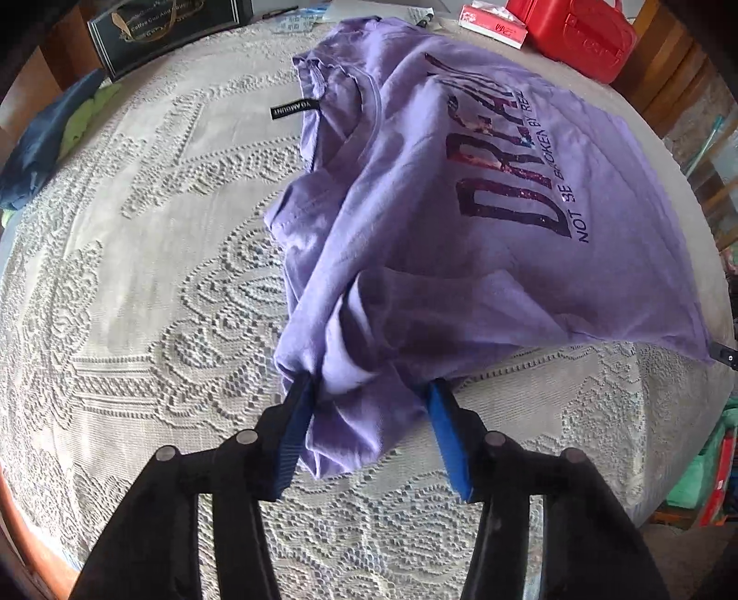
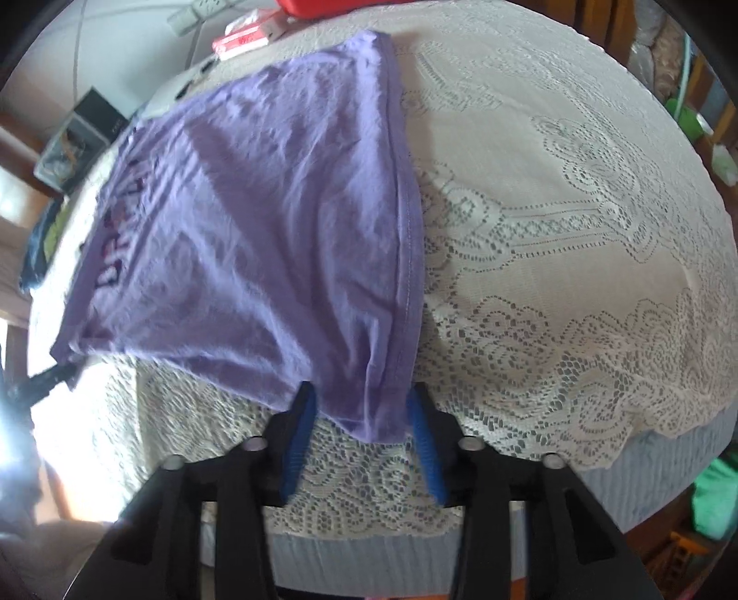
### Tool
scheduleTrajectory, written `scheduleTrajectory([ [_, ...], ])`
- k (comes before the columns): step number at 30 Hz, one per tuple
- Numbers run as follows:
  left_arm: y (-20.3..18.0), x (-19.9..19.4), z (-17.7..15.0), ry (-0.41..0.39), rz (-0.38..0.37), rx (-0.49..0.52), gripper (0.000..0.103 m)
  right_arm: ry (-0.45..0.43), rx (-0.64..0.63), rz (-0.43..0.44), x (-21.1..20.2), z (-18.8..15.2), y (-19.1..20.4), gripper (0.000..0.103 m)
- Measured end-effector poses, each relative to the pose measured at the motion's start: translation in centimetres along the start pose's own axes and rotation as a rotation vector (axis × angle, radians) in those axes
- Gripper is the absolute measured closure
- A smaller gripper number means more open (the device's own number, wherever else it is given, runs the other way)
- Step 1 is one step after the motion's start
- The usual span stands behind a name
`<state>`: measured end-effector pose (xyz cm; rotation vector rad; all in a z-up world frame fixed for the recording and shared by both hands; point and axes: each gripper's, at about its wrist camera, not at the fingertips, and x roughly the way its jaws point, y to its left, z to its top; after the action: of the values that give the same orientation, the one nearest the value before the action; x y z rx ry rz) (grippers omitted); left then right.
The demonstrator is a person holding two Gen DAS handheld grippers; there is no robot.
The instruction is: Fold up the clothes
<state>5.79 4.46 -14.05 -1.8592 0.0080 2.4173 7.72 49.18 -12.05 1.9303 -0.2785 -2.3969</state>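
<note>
Both grippers straddle cloth at the near edge of the purple T-shirt point(image 1: 461, 194). Between the left gripper point(image 1: 371, 397) jaws lies a bunched sleeve and shoulder part; the blue pad on its left side touches the fabric, while the pad on the other side stands just clear of it, so the jaws are parted and nothing is clamped. Cloth sits slack between the right gripper point(image 2: 362, 406) jaws too: a hem corner point(image 2: 383, 415) hangs down between them, its edges near both pads but not visibly pinched, so this one is also released.

Ahead of the left gripper the shirt lies print-up on the lace tablecloth point(image 1: 138, 277), its collar and black neck label point(image 1: 293, 108) farther off to the left.

To do this step well, I judge each pair of jaws should close on a clean single edge, not a wad, and both corners should rise together so the fold falls straight. The bunching at the left gripper risks a crooked crease.

Beyond the shirt sit a red case point(image 1: 581, 32), a black box point(image 1: 170, 32) and dark blue clothing point(image 1: 41, 143).
</note>
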Motion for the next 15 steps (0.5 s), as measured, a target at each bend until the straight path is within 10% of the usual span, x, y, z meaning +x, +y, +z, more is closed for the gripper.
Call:
scheduleTrajectory([
  [2,0.1,-0.5,0.3,-0.007,-0.006,0.010,0.093,0.016,-0.040,-0.026,0.7,-0.2,0.6,0.044],
  [5,-0.1,-2.2,1.7,-0.042,0.004,0.044,0.095,0.035,-0.061,-0.029,1.3,-0.1,1.3,0.095],
  [15,-2.3,-4.0,14.9,-0.136,-0.064,0.160,0.095,-0.154,-0.036,0.091,-4.6,9.7,0.8,0.095],
])
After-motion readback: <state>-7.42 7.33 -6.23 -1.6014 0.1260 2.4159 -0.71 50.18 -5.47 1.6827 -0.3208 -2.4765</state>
